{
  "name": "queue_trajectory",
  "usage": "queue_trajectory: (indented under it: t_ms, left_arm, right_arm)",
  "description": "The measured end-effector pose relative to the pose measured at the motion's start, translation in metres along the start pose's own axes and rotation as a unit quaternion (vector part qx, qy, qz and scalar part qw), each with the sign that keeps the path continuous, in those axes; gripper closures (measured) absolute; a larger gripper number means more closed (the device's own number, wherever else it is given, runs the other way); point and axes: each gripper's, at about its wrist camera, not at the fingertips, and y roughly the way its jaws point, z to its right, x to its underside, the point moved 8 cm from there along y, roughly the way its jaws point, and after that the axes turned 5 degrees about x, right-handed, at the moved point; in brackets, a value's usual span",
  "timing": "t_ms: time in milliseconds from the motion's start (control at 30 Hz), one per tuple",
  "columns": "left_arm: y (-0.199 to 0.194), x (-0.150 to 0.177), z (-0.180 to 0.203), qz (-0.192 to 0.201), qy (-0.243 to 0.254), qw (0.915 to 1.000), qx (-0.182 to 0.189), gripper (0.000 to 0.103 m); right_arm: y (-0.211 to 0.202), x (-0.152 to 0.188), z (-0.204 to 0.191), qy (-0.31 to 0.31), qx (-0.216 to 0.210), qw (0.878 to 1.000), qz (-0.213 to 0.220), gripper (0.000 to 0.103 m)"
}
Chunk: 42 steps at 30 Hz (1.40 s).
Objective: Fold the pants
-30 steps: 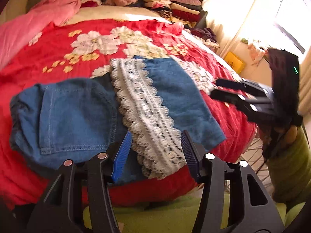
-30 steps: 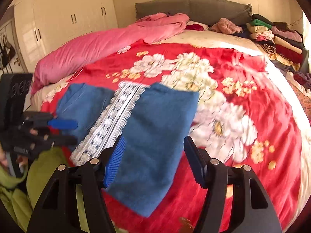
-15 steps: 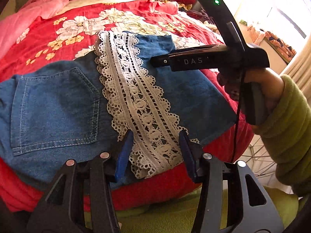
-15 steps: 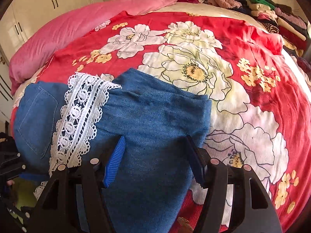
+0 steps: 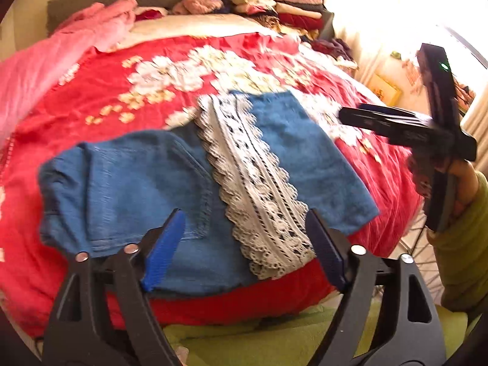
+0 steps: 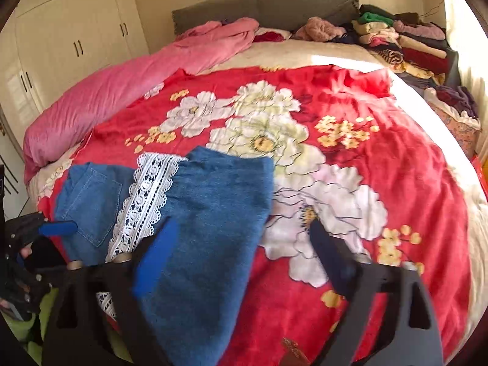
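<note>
Right gripper [image 6: 238,253] motion-blurred, its bases cut by bottom edge. Pants [image 6: 195,219] near hem hidden behind blurred fingers. Left of pants, left gripper [image 6: 45,228] cropped by frame edge.

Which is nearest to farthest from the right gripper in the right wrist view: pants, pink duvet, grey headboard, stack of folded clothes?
From the right gripper:
1. Pants, just ahead, under its left jaw.
2. Pink duvet, left side of the bed.
3. Stack of folded clothes, far right corner, and grey headboard, far end: too close to call.
</note>
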Motion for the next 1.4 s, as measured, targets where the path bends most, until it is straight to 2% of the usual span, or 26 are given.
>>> queue_trajectory:
  t_ms: [133, 233, 400, 767, 1300, 1400]
  left_arm:
    - [-0.014, -0.008, -0.008, 0.017, -0.009, 0.9997, -0.014, 0.012]
    - [-0.025, -0.013, -0.013, 0.031, -0.010, 0.9990, -0.030, 0.010]
    - [-0.041, -0.018, -0.021, 0.048, -0.018, 0.9978, -0.043, 0.010]
    - [-0.069, -0.019, -0.048, 0.081, -0.046, 0.9940, -0.057, 0.010]
    - [-0.096, -0.005, -0.102, 0.109, -0.111, 0.9858, -0.063, 0.010]
    - [-0.098, -0.001, -0.111, 0.109, -0.119, 0.9846, -0.068, 0.010]
  right_arm:
    - [-0.017, -0.008, 0.009, 0.007, 0.013, 1.000, 0.022, 0.007]
    - [-0.027, -0.013, 0.009, 0.008, 0.011, 0.999, 0.033, 0.007]
    - [-0.038, -0.022, -0.004, -0.003, 0.005, 0.999, 0.045, 0.007]
    - [-0.051, -0.047, -0.059, -0.040, -0.038, 0.996, 0.070, 0.005]
    - [-0.033, -0.068, -0.115, -0.073, -0.053, 0.995, 0.048, 0.004]
    - [-0.030, -0.073, -0.128, -0.080, -0.068, 0.994, 0.042, 0.004]
